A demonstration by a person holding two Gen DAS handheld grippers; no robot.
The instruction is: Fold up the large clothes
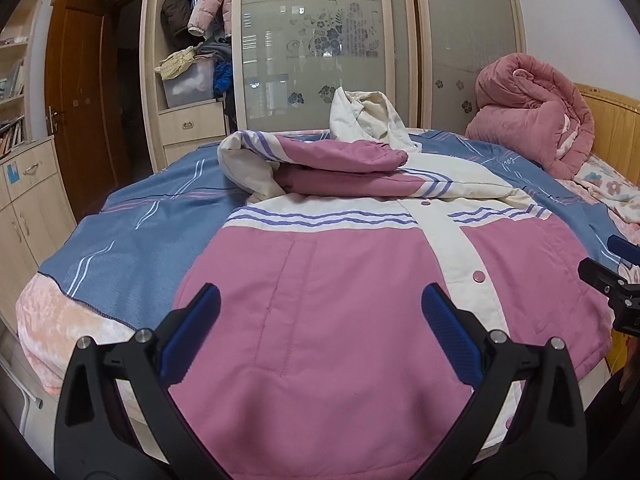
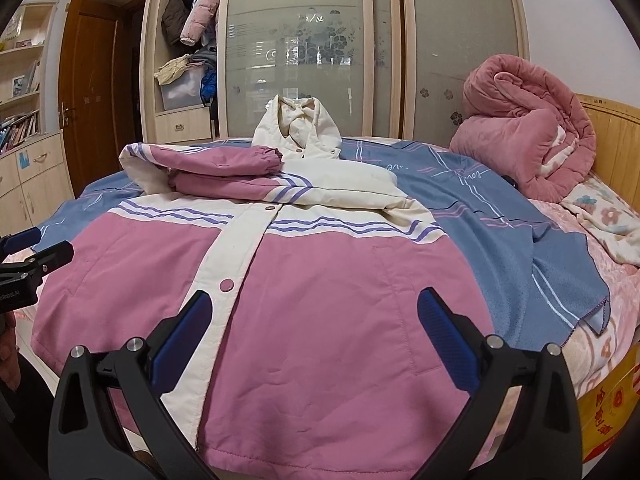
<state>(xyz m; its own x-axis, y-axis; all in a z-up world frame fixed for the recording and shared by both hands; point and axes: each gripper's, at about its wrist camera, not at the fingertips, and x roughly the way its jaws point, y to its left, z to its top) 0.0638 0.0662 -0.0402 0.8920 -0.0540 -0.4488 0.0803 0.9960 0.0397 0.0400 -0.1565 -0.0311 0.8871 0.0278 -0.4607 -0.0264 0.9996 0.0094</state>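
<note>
Left wrist view: the left gripper [image 1: 320, 336] hangs with its jaws wide apart, blue ribbed pads [image 1: 448, 336] bare, over the lower centre of the frame where the jacket [image 1: 320, 280] lies spread front-up. Smooth pink shell, cream button placket [image 1: 460, 240], wavy purple stripes; both sleeves [image 1: 340, 160] are folded across the chest, and the cream hood [image 1: 368, 116] stands up beyond them. The right gripper [image 2: 312, 340] is just as wide apart over the hem, holding nothing. Blue striped blanket [image 2: 500, 220] shows free on both sides. A rolled, plush pink quilt [image 2: 528, 140] crowds the upper right, and frosted wardrobe doors [image 2: 300, 40] stand behind.
</note>
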